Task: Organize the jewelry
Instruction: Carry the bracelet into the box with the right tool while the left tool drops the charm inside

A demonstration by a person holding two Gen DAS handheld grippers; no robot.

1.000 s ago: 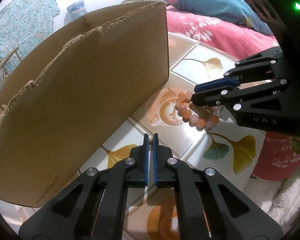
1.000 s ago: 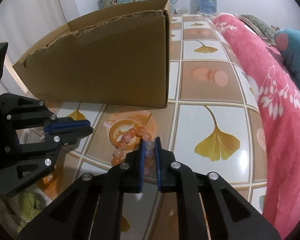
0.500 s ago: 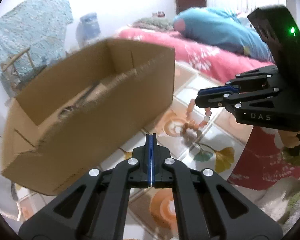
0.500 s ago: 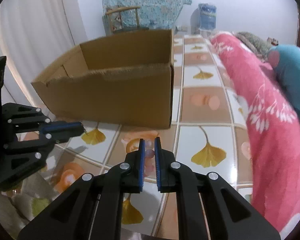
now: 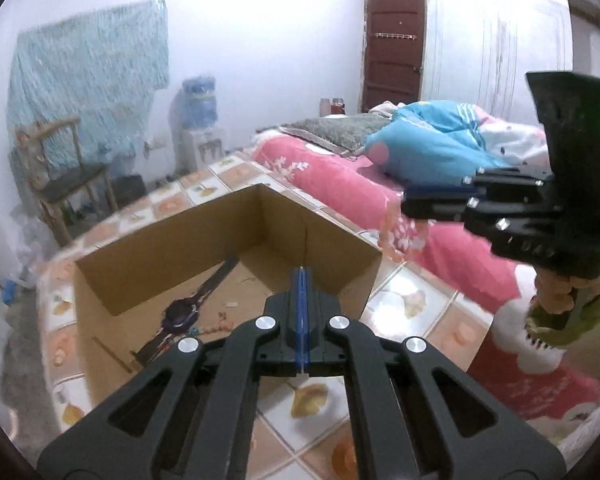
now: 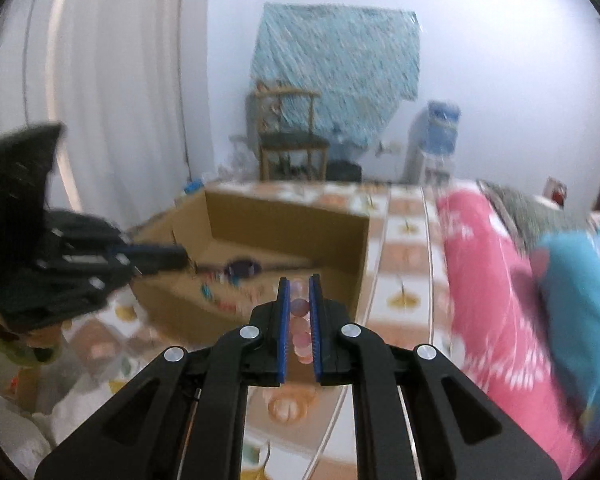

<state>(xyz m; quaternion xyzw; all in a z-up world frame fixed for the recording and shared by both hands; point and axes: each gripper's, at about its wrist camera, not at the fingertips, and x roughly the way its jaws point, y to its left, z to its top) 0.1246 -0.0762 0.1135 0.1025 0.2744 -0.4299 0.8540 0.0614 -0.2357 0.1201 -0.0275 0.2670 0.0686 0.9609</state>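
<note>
- Where the tiled floor (image 5: 412,304) meets the white wall at far left, a wooden chair (image 5: 66,176) stands under a hanging teal cloth (image 5: 88,88), with a water dispenser (image 5: 199,120) just to its right.
- Nearer, an open cardboard box (image 5: 188,240) sits on the floor; a dark wristwatch (image 5: 182,314) lies flat on its bottom with its strap running diagonally, and small pale beads lie just beside it.
- The left tongs (image 5: 302,276) hang above the box's near right corner, blue pads pressed together with no gap; a tiny gold-coloured speck shows at the very tip, too small to identify.
- In the right wrist view the left tongs (image 6: 180,258) reach in from the left, over the box (image 6: 288,220) interior, near the watch (image 6: 242,268); motion blur hides anything between them.
- The right tongs (image 6: 299,292) are held narrowly apart, clamped on a bracelet of pinkish-orange beads (image 6: 300,320) that hangs down between the blue pads, in the air above the near wall of the box.
- From the left wrist camera the right tongs (image 5: 410,204) are seen side-on at upper right, held high; the bracelet cannot be made out there.
- At right, a bed with a pink floral cover (image 5: 340,188) carries a blue pillow (image 5: 424,152); a brown door (image 5: 394,48) stands behind it.
</note>
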